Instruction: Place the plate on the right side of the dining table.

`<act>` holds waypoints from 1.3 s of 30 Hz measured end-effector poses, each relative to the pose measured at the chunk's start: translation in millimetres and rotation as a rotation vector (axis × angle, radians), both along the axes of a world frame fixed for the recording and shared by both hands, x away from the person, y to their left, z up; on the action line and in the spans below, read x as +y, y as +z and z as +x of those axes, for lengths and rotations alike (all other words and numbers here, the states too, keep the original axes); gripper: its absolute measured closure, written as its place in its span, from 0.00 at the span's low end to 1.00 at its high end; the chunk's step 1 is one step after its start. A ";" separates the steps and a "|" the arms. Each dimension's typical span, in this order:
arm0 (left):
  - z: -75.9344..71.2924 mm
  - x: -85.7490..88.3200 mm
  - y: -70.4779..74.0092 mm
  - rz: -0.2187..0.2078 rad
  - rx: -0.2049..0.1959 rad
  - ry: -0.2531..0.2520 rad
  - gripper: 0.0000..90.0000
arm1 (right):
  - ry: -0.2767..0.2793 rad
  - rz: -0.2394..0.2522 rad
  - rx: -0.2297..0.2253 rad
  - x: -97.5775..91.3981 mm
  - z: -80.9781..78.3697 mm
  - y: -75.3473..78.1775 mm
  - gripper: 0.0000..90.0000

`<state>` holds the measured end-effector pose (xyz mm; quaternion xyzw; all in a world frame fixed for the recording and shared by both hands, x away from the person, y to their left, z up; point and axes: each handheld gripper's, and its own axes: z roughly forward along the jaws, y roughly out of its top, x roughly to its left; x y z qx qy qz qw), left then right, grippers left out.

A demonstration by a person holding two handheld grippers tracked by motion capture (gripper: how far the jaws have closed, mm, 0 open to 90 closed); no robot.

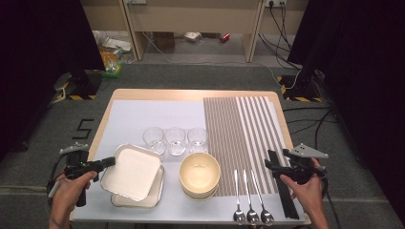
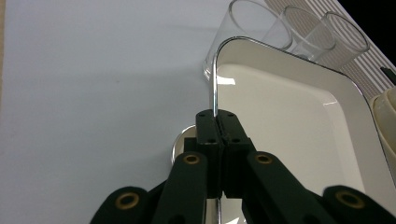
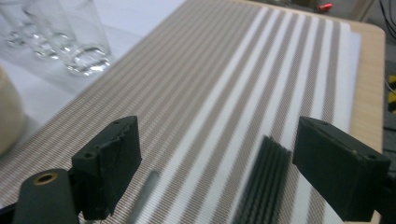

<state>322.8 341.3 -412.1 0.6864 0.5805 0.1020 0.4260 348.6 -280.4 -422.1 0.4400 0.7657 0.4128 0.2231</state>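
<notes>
At the left edge of the table, the left gripper point(image 1: 107, 162) has its two black jaws pressed together on the thin metal rim of the upper white rectangular metal tray point(image 1: 131, 172). In the left gripper view the jaws pinch that rim point(image 2: 215, 100) right at the tray's near side. The tray sits tilted, its gripped side lifted, over a second white tray of the same shape point(image 1: 155, 193) lying flat beneath it on the pale sheet covering the wooden table point(image 1: 191, 94).

Just behind the trays, three clear drinking glasses point(image 1: 175, 140) stand in a row, upright and close together. To the right of the trays sits a round cream-coloured bowl point(image 1: 199, 174), stacked on another like it.

Next comes the brown-and-white striped placemat point(image 1: 241, 129), with three silver metal spoons point(image 1: 250, 200) lying side by side at its near edge, bowls toward the person. A bundle of long black ridged sticks point(image 1: 282, 186) lies along the mat's right side.

Over that bundle hovers the right gripper point(image 1: 271, 165), jaws standing wide apart with nothing between them, the striped mat and black sticks point(image 3: 264, 182) showing below the gap.
</notes>
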 end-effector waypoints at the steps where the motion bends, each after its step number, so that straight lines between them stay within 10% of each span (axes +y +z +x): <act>1: 0.5 -0.9 2.5 0.005 0.001 -0.007 0.98 | 0.016 0.002 -0.003 3.6 0.4 3.9 0.17; 26: 19.1 -29.3 50.1 0.025 -0.064 -0.051 0.98 | 0.349 0.086 -0.022 142.7 11.4 69.7 0.22; 39: 26.1 -41.6 57.5 0.022 -0.072 -0.067 0.98 | 0.459 0.192 0.065 205.2 30.1 76.3 0.29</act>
